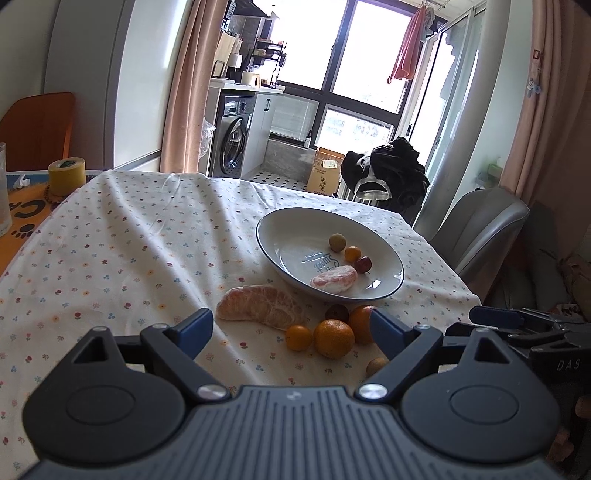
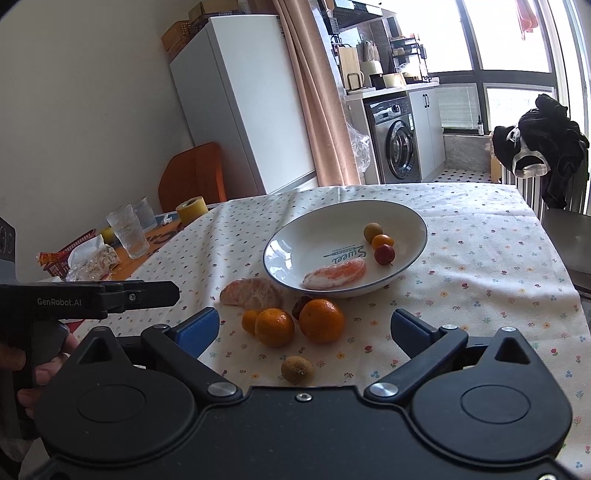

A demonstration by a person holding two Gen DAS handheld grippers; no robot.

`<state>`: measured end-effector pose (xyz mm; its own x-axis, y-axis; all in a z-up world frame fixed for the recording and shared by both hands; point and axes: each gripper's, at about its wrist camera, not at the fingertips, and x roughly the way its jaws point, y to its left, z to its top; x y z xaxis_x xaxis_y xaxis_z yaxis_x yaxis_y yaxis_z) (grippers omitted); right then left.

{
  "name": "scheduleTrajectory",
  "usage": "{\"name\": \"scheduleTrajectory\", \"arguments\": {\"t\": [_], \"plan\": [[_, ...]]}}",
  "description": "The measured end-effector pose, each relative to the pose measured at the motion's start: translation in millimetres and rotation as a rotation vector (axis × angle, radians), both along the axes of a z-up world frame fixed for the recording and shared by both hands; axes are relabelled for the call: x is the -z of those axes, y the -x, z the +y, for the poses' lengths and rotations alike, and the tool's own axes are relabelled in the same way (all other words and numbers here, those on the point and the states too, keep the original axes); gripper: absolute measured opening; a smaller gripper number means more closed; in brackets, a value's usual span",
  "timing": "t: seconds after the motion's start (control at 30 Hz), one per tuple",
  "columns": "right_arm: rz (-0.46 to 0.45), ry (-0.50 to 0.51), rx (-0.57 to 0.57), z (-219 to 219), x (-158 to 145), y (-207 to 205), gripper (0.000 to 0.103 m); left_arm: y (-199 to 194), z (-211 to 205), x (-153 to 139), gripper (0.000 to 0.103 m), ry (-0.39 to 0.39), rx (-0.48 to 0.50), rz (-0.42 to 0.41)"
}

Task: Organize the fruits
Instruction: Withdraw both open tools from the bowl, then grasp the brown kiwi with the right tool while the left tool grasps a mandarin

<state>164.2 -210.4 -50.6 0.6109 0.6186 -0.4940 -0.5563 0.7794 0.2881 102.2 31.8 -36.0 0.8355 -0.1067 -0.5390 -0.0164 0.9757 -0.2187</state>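
Right gripper (image 2: pixel 304 328) (jaws wide), longan (image 2: pixel 297 369), plate (image 2: pixel 295 236)

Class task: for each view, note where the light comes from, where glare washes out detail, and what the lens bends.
Left wrist view: window blown out white, backlighting the plate; the curtains bow. Right wrist view: window overexposed at upper right, glare on the plate; the fridge leans.

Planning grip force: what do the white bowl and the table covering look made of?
White blue-rimmed bowl: likely glazed ceramic, given its glossy window reflections and printed lettering. Floral-dotted white tablecloth: woven fabric, matte, with creases and folds; it may slide under the fruit.
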Motion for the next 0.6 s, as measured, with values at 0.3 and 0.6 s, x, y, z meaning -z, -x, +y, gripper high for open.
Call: {"name": "scheduleTrajectory", "arguments": {"t": [0.3,0.6], "plan": [[0.042,0.006,-0.024,4,14,-3,0.08,-3,-2,13,0.081,-0.003,0.004,0.02],[0.081,0.011,-0.055,11,26,-10,0.066,-13,-3,24,0.061,0.002,0.024,0.056]]}}
